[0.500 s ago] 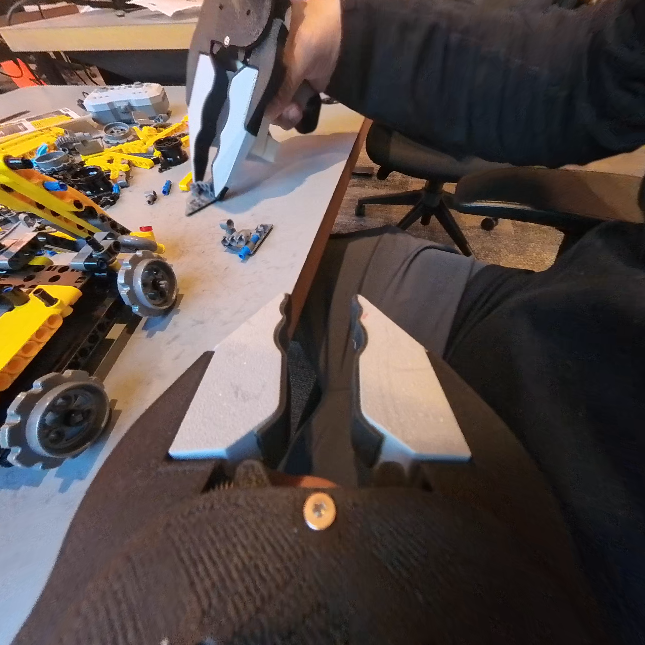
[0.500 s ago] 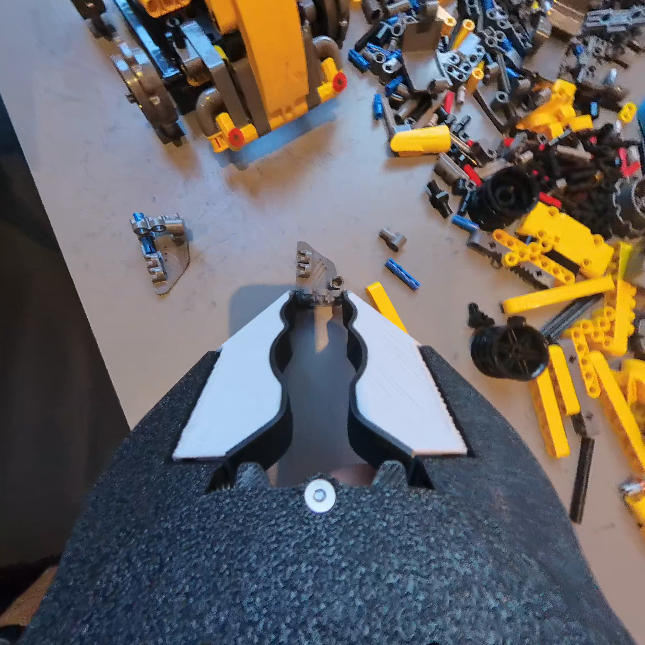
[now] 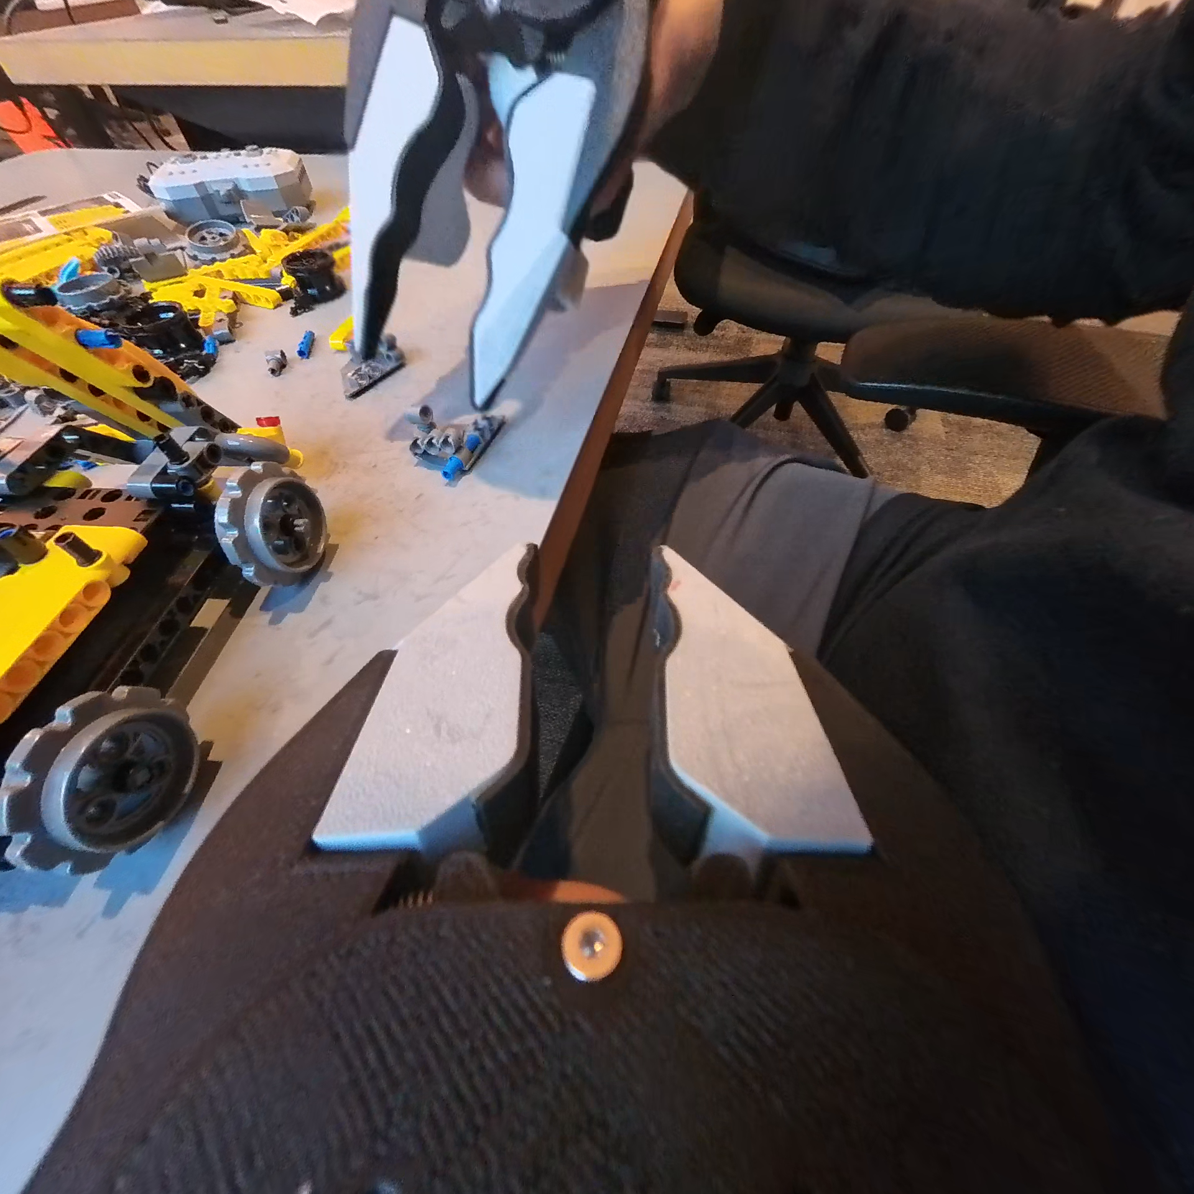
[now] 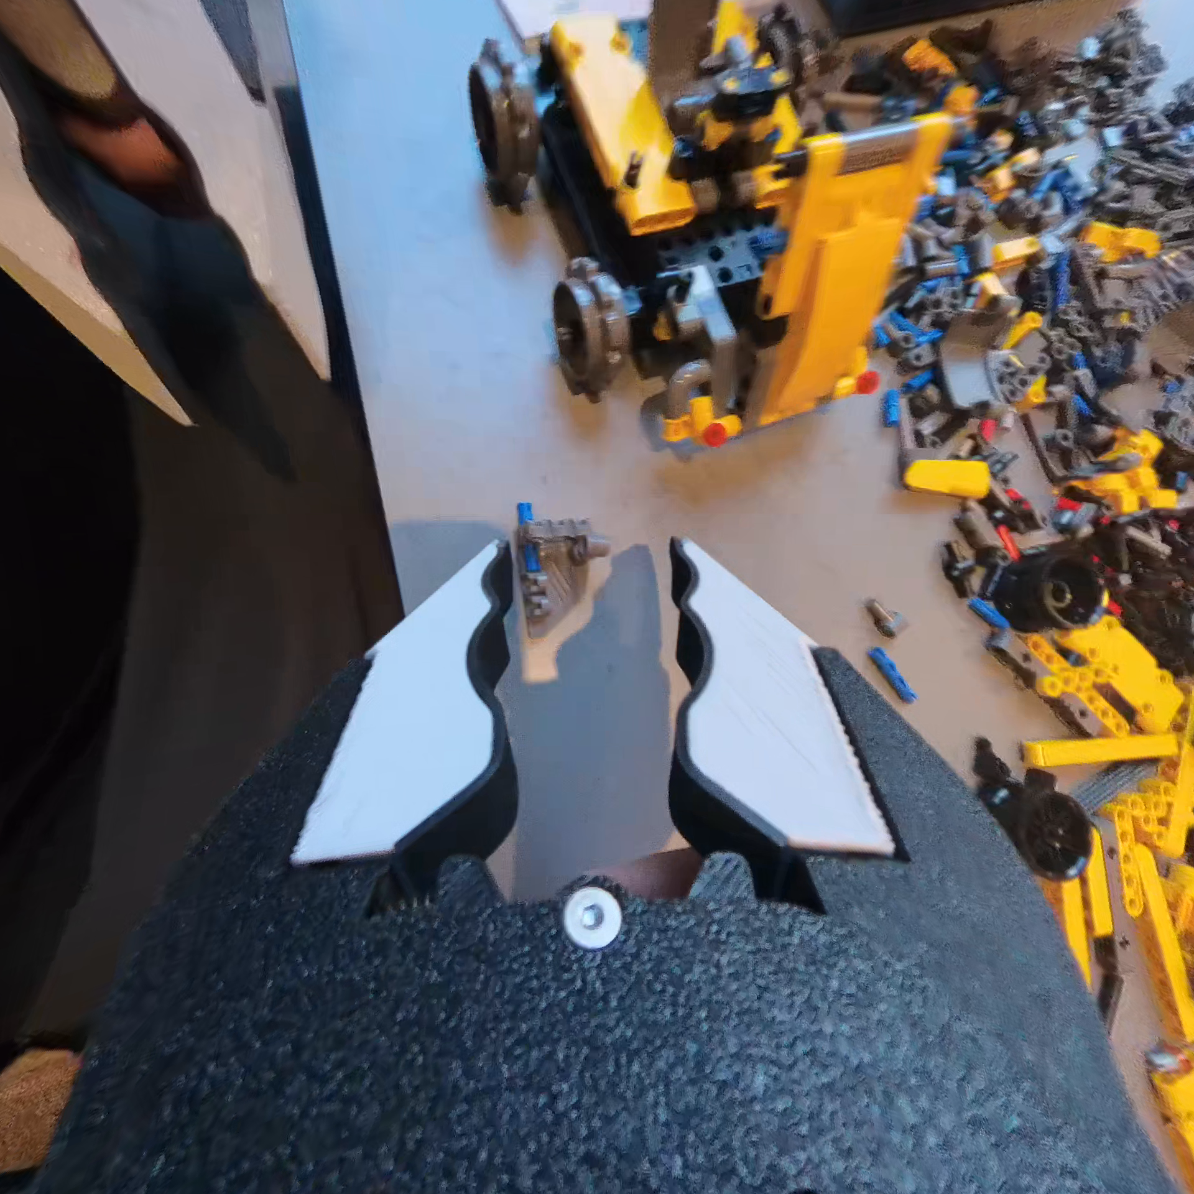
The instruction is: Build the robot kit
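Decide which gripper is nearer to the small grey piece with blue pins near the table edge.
Right. The right gripper hovers open just above the grey piece with blue pins; the left gripper sits back at the table edge, apart from it.

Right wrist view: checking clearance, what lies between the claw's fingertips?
A small grey piece with blue pins, on the table, nearer the open right claw's left finger; the right wrist view shows it.
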`<state>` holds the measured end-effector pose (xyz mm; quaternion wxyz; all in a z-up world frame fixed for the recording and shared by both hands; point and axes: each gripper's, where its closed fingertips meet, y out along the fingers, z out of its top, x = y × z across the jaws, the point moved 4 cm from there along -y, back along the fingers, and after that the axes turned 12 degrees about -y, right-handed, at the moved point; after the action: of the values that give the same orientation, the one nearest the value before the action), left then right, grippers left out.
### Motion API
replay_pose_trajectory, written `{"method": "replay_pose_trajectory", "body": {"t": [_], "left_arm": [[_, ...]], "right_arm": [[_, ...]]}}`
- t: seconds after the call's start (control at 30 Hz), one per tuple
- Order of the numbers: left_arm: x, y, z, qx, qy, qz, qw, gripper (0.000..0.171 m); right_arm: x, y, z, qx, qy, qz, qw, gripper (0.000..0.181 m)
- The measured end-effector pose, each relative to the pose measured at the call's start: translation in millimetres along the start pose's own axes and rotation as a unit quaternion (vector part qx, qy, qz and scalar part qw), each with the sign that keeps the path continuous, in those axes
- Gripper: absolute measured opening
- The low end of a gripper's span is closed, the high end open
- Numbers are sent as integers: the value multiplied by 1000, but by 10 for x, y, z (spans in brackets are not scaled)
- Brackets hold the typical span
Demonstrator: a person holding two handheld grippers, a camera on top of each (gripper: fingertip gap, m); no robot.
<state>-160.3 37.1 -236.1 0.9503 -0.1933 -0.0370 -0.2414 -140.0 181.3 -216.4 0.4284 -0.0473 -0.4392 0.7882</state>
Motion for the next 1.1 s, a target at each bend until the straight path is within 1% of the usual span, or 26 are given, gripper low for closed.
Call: {"method": "replay_pose_trajectory", "body": {"t": [0.07,0.13,0.2,0.3,0.4,0.53,0.57,0.63,0.73,0.8,0.83,0.93,1.1], "left_arm": [[0,1,-3,-1,1,1,1000,32],[4,-2,-3,-1,3,2,1000,32],[10,-8,-4,-1,6,2,1000,32],[14,-6,-11,-3,10,4,1000,32],[12,-10,-13,-3,11,5,1000,33],[16,-11,-7,-1,10,4,1000,32],[18,-7,-10,-2,10,3,1000,33],[22,4,-19,-5,12,2,1000,33],[23,6,-21,-6,13,2,1000,32],[14,-1,-18,-6,14,5,1000,33],[6,-7,-16,-4,14,7,1000,32],[-18,-11,-20,-3,7,9,1000,32],[-5,16,-29,-7,5,2,1000,33]], "right_arm": [[-74,105,-9,-22,-15,6,1000,46],[-99,170,-50,-31,-7,17,999,40],[-112,180,-52,-22,1,28,999,31],[-102,135,-94,-21,-5,20,1000,27],[-43,2,-228,-28,13,8,1000,27],[199,-301,-492,-43,41,-44,997,26],[285,-391,-569,-49,44,-63,996,13],[474,-556,-742,-59,52,-98,992,9],[664,-616,-1016,-70,88,-100,989,11],[711,-576,-1199,-93,105,-95,986,17],[715,-569,-1238,-93,108,-96,985,17],[660,-593,-1225,-70,111,-91,987,19],[663,-689,-1274,-76,103,-99,987,24]]}}
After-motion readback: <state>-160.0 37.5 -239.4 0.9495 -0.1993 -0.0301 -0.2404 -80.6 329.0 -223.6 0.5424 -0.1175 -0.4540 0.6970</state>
